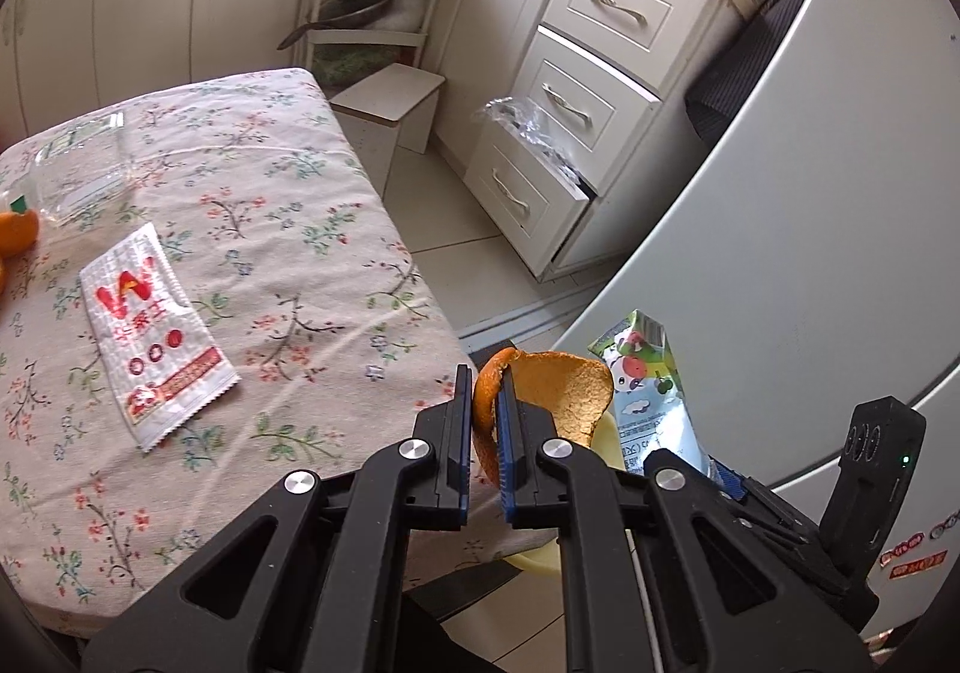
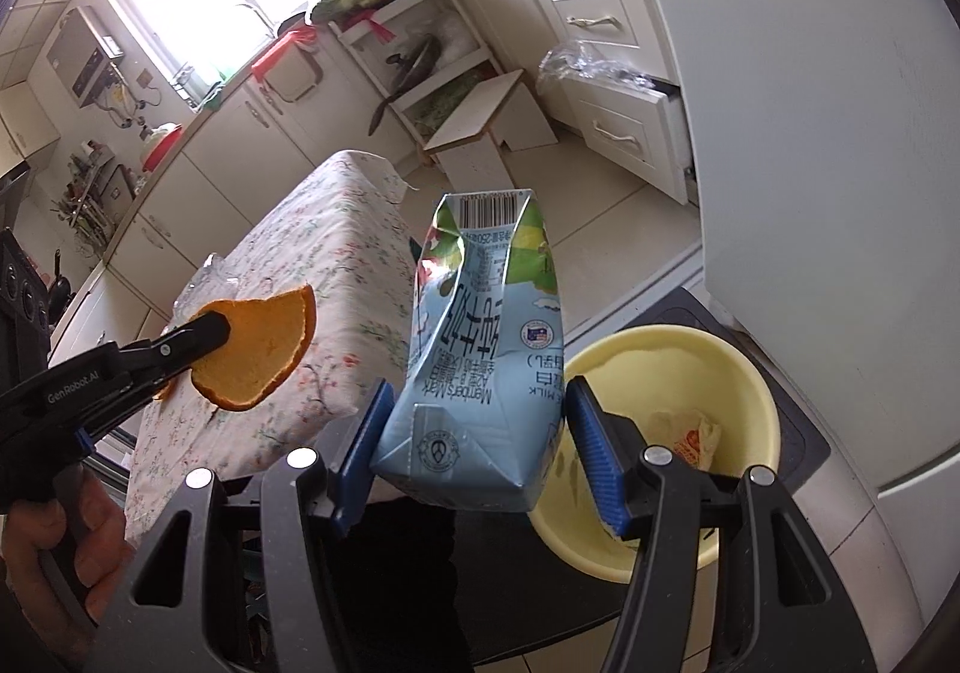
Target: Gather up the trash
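So we've got both grippers loaded up right at the table corner. Our left gripper is clamped tight on a piece of orange peel, which sticks up and out past the pads just off the table's near edge. Our right gripper is squeezing a crumpled blue milk carton between its blue pads, barcode end pointing away from us, held in the air beside that same table corner.

Right below the carton, down on the floor next to the table, sits a yellow bin with a bit of crumpled wrapper already inside.

Up on the table's floral cloth there's still a red and white snack packet lying flat, toward the middle. Further back on the table is a clear plastic container, and a couple of oranges peek in at the far left edge.

Past the table's far end we see a small white stool on the floor, then the white drawers, the lowest one ajar with plastic wrap hanging out.
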A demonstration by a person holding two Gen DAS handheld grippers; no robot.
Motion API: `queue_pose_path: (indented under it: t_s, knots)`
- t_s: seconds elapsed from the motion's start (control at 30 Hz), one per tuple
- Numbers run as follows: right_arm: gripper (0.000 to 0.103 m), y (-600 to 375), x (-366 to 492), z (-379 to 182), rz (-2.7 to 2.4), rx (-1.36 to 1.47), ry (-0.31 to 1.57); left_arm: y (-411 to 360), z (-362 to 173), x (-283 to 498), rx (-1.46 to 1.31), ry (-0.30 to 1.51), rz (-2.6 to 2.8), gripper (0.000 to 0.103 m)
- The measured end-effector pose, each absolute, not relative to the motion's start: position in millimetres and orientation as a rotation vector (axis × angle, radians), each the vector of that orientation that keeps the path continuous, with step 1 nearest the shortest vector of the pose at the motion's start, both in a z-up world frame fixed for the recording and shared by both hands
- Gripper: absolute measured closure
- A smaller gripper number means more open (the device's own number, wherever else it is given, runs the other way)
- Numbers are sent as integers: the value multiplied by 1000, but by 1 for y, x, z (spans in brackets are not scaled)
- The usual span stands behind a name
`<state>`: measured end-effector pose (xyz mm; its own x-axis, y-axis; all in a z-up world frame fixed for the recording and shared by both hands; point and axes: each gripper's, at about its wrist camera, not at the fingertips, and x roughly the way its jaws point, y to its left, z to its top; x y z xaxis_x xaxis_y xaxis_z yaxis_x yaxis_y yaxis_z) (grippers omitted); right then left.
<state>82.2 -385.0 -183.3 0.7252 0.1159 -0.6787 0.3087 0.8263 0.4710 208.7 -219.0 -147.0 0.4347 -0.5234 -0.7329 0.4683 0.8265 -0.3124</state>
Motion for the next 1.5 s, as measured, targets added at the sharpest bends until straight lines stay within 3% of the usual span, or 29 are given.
queue_pose_path:
  t_s: [1.03,1.1,1.2,1.5]
  knots:
    - [44,-428,65,-232,-225,687,871,-311,-193,194,112,1043,-723,95]
    - [39,-429,66,-234,-233,691,878,-320,-197,194,133,1063,-738,86]
    - [39,-432,64,-234,-249,696,873,-326,-195,190,151,1049,-746,72]
    - [38,-433,61,-231,-263,700,853,-315,-188,188,147,1028,-722,54]
